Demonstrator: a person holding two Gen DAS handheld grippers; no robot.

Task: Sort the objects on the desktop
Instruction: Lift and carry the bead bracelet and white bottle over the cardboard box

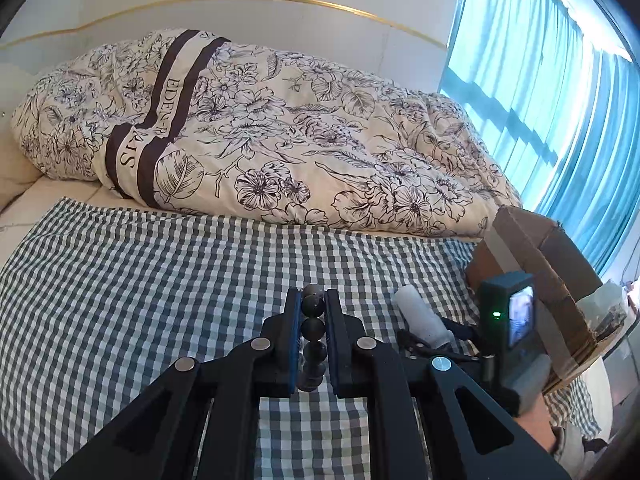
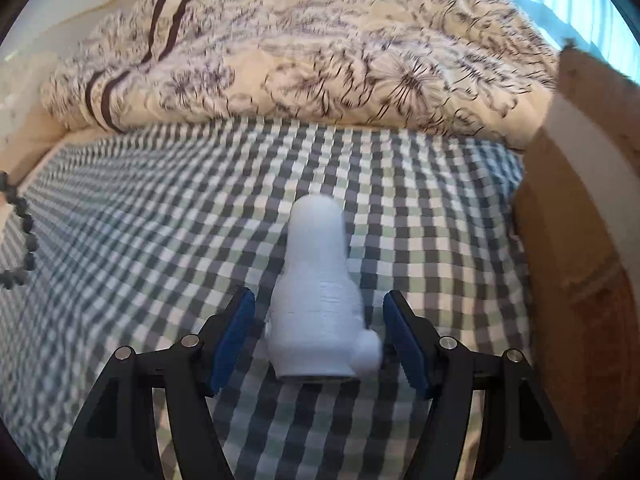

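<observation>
Nearest, left gripper (image 1: 313, 308): jaws narrow, blue pads clamped on a string of dark round beads (image 1: 312, 328). Beads run in a line between the pads; the lower end of the string drops out of sight behind the gripper body, so its full length cannot be told. In the right wrist view, more dark beads (image 2: 24, 236) show at the left edge, blurred and cut off by the frame.

Right gripper (image 2: 319, 320): jaws wide, one pad on either side of a white figure (image 2: 318, 292). Figure: pale, rounded top, broader base with a small knob low on its right side; lies on the check cloth (image 2: 160, 208) with the top pointing away from the camera. Surface detail is lost to blur. Whether the right pad touches the knob cannot be told; the left pad stands just apart. In the left wrist view the figure (image 1: 418, 312) lies right of the beads, its lower part hidden behind the right gripper's housing and small lit screen (image 1: 520, 314).

Check cloth: grey-green and white squares, spread flat over the bed.

Cardboard box (image 1: 536, 248): brown, at the right end of the cloth, cut off by both frames; inside not visible.

Quilt (image 1: 256, 128): cream with dark floral print and two dark stripes, heaped beyond the cloth.

Blue curtain (image 1: 560, 92): far right, behind the box.
</observation>
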